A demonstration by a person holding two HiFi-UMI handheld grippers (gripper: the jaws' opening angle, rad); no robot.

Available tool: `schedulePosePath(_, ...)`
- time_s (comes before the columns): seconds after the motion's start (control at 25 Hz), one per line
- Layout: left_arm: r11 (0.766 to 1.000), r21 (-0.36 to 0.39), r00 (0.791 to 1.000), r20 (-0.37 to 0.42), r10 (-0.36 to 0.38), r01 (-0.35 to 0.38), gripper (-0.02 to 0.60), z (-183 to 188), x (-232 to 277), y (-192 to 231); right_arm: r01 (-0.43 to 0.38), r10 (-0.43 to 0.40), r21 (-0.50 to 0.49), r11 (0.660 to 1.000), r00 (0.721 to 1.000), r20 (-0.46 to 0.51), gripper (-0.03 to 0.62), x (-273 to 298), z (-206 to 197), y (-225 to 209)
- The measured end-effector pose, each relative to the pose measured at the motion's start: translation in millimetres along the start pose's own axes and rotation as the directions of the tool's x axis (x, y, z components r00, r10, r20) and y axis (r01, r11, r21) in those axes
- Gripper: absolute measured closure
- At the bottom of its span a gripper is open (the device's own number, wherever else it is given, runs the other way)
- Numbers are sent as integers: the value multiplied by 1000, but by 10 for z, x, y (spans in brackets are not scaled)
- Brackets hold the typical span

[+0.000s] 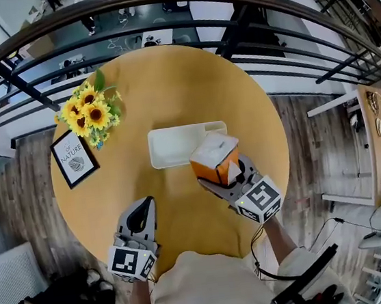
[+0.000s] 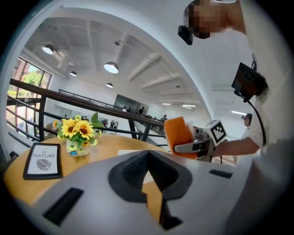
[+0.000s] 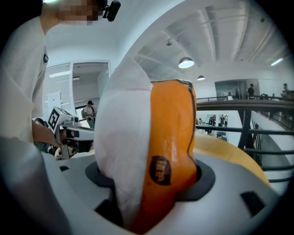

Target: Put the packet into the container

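Right gripper view looks along the right tongs (image 3: 150, 183), whose jaws stand wide yet clamp an orange-and-white packet (image 3: 156, 124) from both sides. The packet stands upright between them and fills most of that view, with a small dark label on its orange face.

From the head view, the packet is up in the air, off the worktop (image 1: 168, 82). It overlaps the near right corner of the white rectangular container (image 1: 169, 147) and is not inside it. The container lies near the middle of the round wooden worktop with nothing visible in it.

The left tongs (image 2: 149, 156) have their jaw tips drawn together with nothing between them. They hover over the near edge of the worktop, to the left of the right tongs and well apart from the container.

Farther out on the left side stand a bunch of sunflowers (image 1: 89, 115) and, just beside it toward the person, a black-framed card (image 1: 74, 158). A dark railing (image 1: 159, 7) curves round beyond the worktop's far edge.
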State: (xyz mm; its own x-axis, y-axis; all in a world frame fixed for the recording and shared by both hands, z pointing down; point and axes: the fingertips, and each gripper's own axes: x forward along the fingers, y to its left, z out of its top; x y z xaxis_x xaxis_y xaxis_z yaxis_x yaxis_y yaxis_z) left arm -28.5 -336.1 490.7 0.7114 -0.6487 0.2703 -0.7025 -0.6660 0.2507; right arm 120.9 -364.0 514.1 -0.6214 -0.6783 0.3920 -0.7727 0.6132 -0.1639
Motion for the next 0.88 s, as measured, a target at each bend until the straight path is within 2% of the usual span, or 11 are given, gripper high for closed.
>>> schedulePosePath(0.16,1000,-30,1000,-17,8,-8,577,-70,-14,31,-44,31,-129,991,995,-100,258,123,-65,-91)
schedulePosePath(0.32,999,-35,1000,-14,12,-13,577,-60,-42,67,-118,52,-276,954,971,-234,258,302,-194,-133)
schedulePosePath(0.64,995,-91,999,18,52,-50,577,-47,-237,191,-237,100,-348,907,924,-369,258,630,-205,-242)
schedulePosePath(0.88,992,-99,996,29,84,-81,577,-49,-361,259,-345,108,-413,843,861,-497,258,871,-292,-296)
